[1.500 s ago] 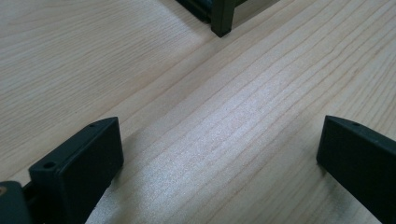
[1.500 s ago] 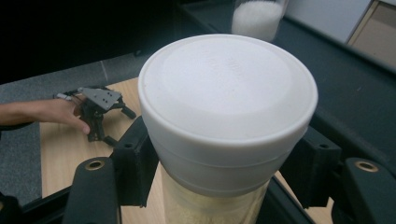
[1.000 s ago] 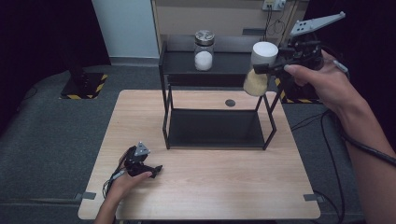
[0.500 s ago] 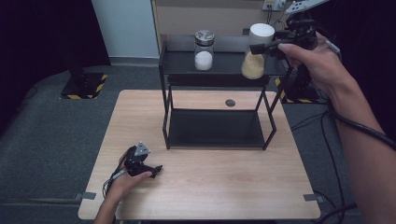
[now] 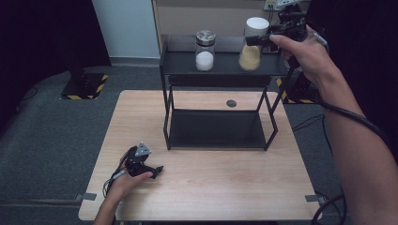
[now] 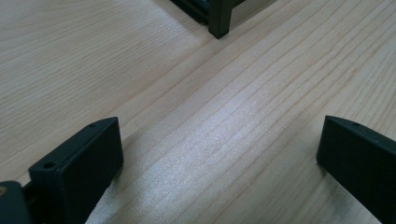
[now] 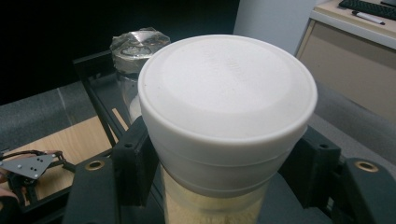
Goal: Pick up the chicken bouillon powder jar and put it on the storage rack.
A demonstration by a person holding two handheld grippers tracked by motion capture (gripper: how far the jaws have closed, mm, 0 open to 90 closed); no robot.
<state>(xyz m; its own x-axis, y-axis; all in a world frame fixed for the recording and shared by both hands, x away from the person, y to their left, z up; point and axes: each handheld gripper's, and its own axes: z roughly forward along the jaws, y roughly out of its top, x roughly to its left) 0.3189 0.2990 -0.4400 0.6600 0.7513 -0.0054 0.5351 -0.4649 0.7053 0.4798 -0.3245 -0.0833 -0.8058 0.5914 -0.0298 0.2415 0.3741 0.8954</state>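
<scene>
Grey carpet surrounds a light wooden counter (image 5: 197, 187) on which a black two-tier rack (image 5: 218, 96) stands toward the far side. On the rack's top shelf sit two containers, well apart from each other. At the left is a clear glass jar (image 5: 205, 50) with a faceted silvery lid, roughly half full of a white powder or grain. At the right is a jar with a broad white lid (image 5: 253, 43), holding a yellowish, sandy-looking fill that reaches well up its clear body; whether its base already rests on the shelf cannot be told.

The right hand-held gripper (image 5: 274, 37) is clenched around this white-lidded jar just below the lid: in the right gripper view its two black jaws press against either side of the jar's neck (image 7: 224, 172), the lid (image 7: 228, 88) rising above them and the silver-lidded jar (image 7: 135, 51) standing behind.

The left hand-held gripper (image 5: 149, 165) rests on the counter near its front left corner, held by the person's left hand (image 5: 126, 180). Its jaws stand wide apart with nothing between them, bare wood grain beneath, and one foot of the rack (image 6: 219, 21) stands ahead of them.
</scene>
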